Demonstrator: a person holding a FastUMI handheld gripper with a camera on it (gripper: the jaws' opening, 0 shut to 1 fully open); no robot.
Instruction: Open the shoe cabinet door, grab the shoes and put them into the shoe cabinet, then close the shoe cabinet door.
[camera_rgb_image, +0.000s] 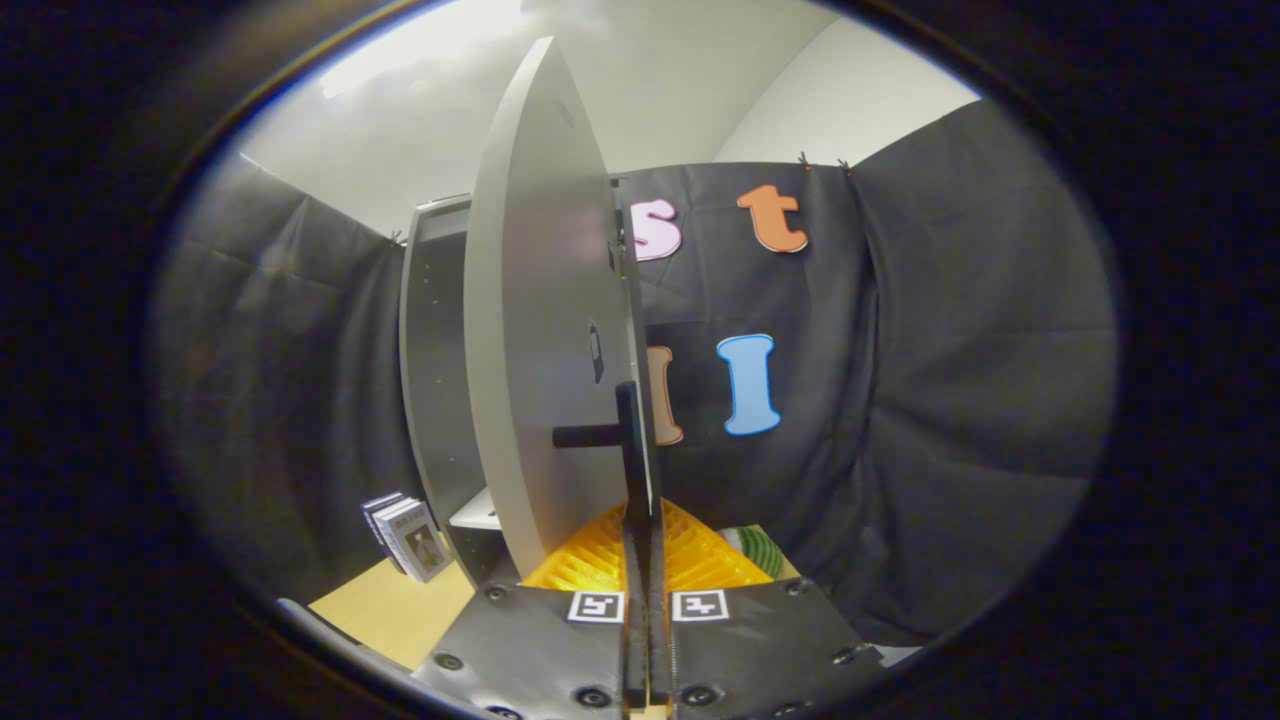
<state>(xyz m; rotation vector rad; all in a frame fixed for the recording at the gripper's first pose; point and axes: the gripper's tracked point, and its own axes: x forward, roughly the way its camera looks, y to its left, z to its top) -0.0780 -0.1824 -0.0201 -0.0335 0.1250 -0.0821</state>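
The shoe cabinet (436, 340) stands just ahead, dark inside, with a pale shelf (478, 512) low down. Its grey door (530, 320) is swung out toward me and I see it almost edge-on. A black bar handle (630, 440) stands off the door's face on a short post. My gripper (641, 575) sits right below the door's edge. Its two fingers are pressed together on the lower end of that handle bar, with only a thin dark strip between them.
A yellow ribbed object (695, 560) lies just beyond the fingers, with a green striped thing (757, 548) to its right. A few books (405, 535) lean left of the cabinet on a wooden surface (385, 610). Black cloth walls close in all around.
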